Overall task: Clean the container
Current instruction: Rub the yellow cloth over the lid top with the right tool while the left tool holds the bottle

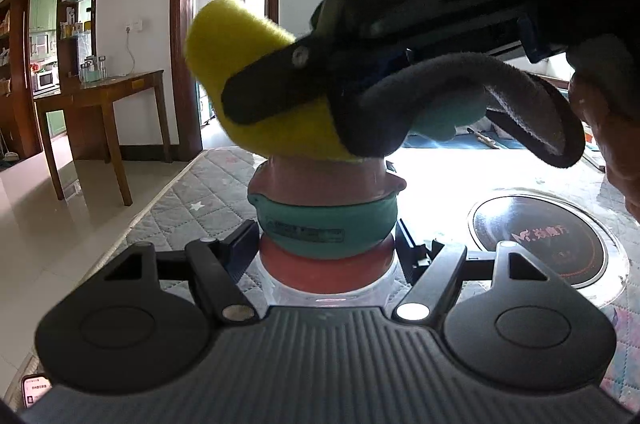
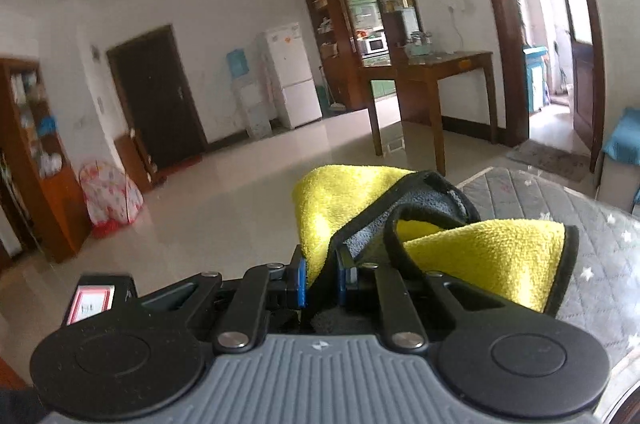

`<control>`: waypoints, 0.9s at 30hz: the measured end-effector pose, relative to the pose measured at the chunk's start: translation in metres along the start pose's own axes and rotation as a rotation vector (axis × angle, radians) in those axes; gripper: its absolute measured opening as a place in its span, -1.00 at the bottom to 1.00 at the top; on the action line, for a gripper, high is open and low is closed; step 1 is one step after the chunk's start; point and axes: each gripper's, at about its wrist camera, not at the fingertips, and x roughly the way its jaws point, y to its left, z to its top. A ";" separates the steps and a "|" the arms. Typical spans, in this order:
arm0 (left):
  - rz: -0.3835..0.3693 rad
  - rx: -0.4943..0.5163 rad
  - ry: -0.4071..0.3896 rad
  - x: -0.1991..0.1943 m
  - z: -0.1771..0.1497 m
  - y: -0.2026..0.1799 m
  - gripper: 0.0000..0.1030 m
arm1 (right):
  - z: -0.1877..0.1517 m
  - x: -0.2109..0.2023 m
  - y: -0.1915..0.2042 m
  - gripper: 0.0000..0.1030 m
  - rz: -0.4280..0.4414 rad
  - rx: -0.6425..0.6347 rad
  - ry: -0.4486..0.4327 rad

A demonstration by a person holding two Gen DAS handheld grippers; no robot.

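Observation:
In the left wrist view a container (image 1: 324,184) with a pink top, a teal band and a clear base stands upright between the fingers of my left gripper (image 1: 326,248), which is shut on its lower part. My right gripper (image 1: 276,96) comes in from the upper right just above the container. It is shut on a folded yellow and grey cloth (image 1: 232,36) that rests on the container's top. The right wrist view shows the cloth (image 2: 480,256) pinched between the blue pads of the right gripper (image 2: 322,280). The container is out of sight there.
A round black cooker plate (image 1: 548,244) lies on the quilted table cover (image 1: 192,200) right of the container. A hand (image 1: 616,128) is at the right edge. A phone (image 1: 36,390) lies at the lower left. A wooden side table (image 1: 100,96) stands across the tiled floor.

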 end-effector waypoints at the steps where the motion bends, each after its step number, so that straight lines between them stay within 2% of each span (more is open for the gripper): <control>1: 0.001 0.002 -0.001 0.000 0.000 -0.001 0.40 | 0.000 0.000 0.003 -0.74 -0.019 -0.009 0.004; 8: 0.006 0.023 -0.009 0.002 0.002 -0.007 0.40 | 0.004 -0.009 -0.006 -0.79 -0.098 0.113 -0.038; 16: 0.004 0.019 -0.008 0.002 0.002 -0.008 0.40 | 0.001 -0.025 -0.023 -0.79 -0.166 0.135 -0.120; 27: 0.005 -0.003 -0.002 -0.003 0.001 -0.003 0.40 | -0.013 -0.047 -0.087 -0.78 -0.227 0.307 -0.237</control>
